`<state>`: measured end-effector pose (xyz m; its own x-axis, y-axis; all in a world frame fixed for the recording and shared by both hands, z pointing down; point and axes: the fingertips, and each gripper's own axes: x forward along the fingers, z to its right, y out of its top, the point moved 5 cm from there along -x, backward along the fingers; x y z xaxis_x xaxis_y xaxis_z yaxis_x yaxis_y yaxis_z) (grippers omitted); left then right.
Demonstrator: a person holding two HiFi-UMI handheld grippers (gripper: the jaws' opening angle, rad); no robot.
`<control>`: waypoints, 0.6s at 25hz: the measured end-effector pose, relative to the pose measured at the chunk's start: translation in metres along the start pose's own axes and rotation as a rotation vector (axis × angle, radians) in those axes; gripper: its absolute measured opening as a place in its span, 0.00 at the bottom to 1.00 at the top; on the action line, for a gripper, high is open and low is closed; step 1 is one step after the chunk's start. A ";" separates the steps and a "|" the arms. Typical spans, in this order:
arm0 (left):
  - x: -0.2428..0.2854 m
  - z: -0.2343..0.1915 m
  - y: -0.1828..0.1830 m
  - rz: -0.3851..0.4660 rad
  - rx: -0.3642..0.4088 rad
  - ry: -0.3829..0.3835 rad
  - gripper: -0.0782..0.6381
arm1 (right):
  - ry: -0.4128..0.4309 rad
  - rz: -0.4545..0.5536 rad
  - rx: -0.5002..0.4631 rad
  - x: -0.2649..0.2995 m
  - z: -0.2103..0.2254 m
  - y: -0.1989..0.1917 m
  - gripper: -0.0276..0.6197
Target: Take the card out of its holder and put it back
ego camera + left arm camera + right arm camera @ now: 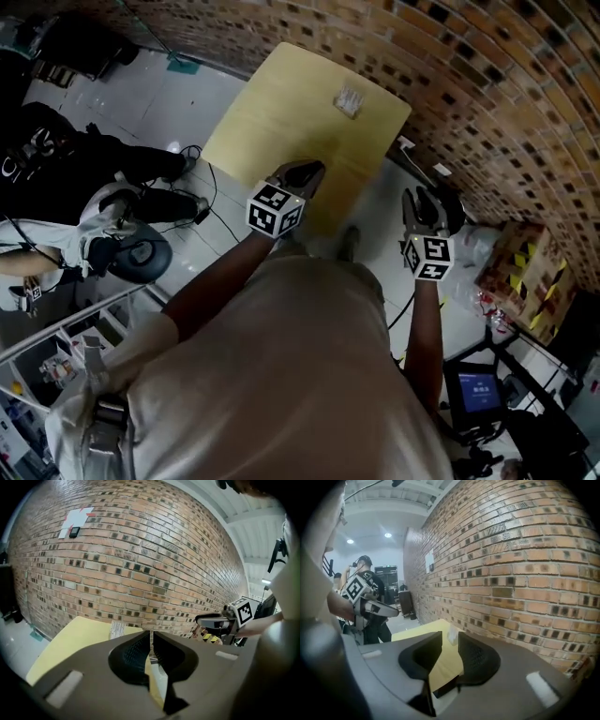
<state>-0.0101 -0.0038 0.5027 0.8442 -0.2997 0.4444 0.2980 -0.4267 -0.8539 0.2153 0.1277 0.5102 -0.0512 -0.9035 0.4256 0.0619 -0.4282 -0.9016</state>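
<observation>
pale yellow table (281, 122) with a smooth top and rounded corners, standing on a glossy light floor (178, 89). far edge set close along a brick wall (487, 84), left edge and near edge open to the floor. only one thing directly on the top: a small clear card holder (350, 101), lying flat near the middle of the far edge, a little in from it and well apart from the near edge. same card holder seen low against the wall side of the table from the left gripper view (116, 629) and the right gripper view (452, 634). print on it too small to read.
</observation>
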 end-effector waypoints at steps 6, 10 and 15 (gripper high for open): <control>-0.055 -0.021 -0.006 0.009 0.016 -0.084 0.16 | -0.116 0.051 0.156 -0.006 -0.045 0.011 0.19; -0.082 -0.039 -0.021 0.006 -0.016 -0.126 0.16 | -0.139 0.036 0.175 -0.002 -0.091 0.007 0.19; -0.090 -0.043 -0.053 -0.044 0.004 -0.203 0.16 | -0.147 0.015 0.188 0.000 -0.133 -0.010 0.19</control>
<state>-0.1212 0.0097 0.5198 0.9026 -0.1023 0.4182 0.3383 -0.4323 -0.8359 0.0820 0.1346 0.5094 0.0957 -0.8973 0.4310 0.2464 -0.3981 -0.8836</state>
